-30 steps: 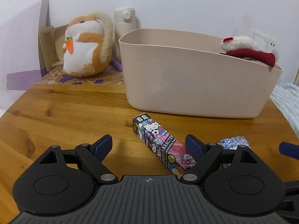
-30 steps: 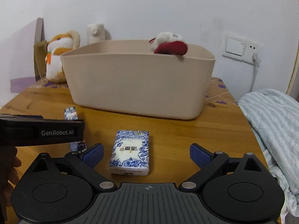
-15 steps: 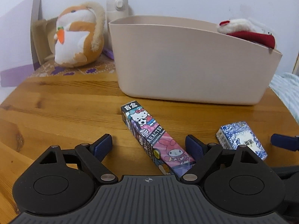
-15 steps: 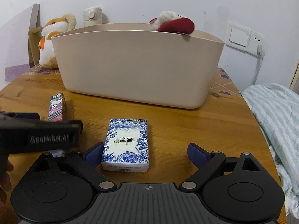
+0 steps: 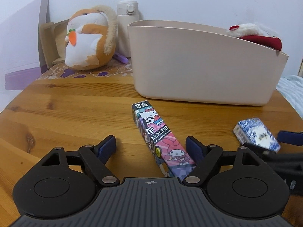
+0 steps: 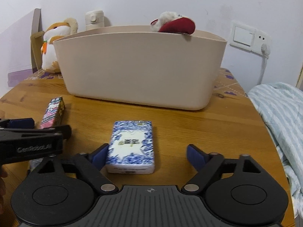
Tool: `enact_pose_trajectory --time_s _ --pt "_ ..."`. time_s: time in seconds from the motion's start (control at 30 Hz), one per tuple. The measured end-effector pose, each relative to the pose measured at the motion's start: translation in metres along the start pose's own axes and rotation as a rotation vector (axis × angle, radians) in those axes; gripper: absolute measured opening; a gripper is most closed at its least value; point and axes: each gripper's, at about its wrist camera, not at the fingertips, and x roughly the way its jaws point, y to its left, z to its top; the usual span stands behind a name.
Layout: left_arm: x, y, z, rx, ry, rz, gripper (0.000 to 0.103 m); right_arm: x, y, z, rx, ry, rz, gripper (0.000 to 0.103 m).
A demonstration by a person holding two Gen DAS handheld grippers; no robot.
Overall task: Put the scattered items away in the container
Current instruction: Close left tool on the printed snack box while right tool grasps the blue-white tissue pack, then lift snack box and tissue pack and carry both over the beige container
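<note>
While lowering closer over the counter (image 6: 189, 124) in front of the beige bin (image 6: 140, 66), bracketing the tissue pack (image 6: 131, 145) with open right tongs (image 6: 145, 156) and the cartoon box (image 5: 161, 141) with open left tongs (image 5: 151, 146), readying two pickups.

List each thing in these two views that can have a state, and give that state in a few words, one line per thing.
Left gripper: jaws open, astride the cartoon box.
Right gripper: jaws open, astride the tissue pack.
Cartoon box: lying flat on the table, not gripped.
Tissue pack: lying flat, not gripped.
Beige bin: upright, no lid.
Red-and-white plush: in the bin, poking over the rim.
Flask: upright, capped.
</note>
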Motion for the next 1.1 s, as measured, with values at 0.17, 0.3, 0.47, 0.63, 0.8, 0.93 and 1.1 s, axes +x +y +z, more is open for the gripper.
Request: enact_pose_trajectory --time_s 0.17,0.3,0.47,0.63,0.8,0.93,1.1 --pt "-0.005 0.001 0.0 0.019 -0.015 -0.03 0.027 -0.002 -0.001 0.001 0.009 -0.009 0.007 0.052" --pt "-0.006 0.0 0.001 0.023 -0.01 -0.047 0.023 -0.003 -0.003 0.001 0.018 -0.012 0.011 0.043" --pt "-0.008 0.001 0.001 0.023 -0.009 -0.054 0.023 -0.004 -0.007 0.001 0.047 -0.014 0.024 0.043" --pt "-0.013 0.005 -0.002 0.002 -0.005 -0.07 0.023 -0.007 -0.008 0.0 0.06 -0.018 0.035 0.043" --pt "-0.022 0.009 0.0 -0.006 -0.024 -0.078 0.023 -0.017 -0.007 0.0 0.06 -0.041 0.041 0.043" --pt "-0.033 0.01 0.004 -0.008 -0.051 -0.081 0.023 -0.025 -0.005 0.001 0.059 -0.057 0.046 0.043" --pt "-0.048 0.01 0.012 -0.013 -0.093 -0.093 0.023 -0.036 -0.002 0.005 0.059 -0.082 0.048 0.043"
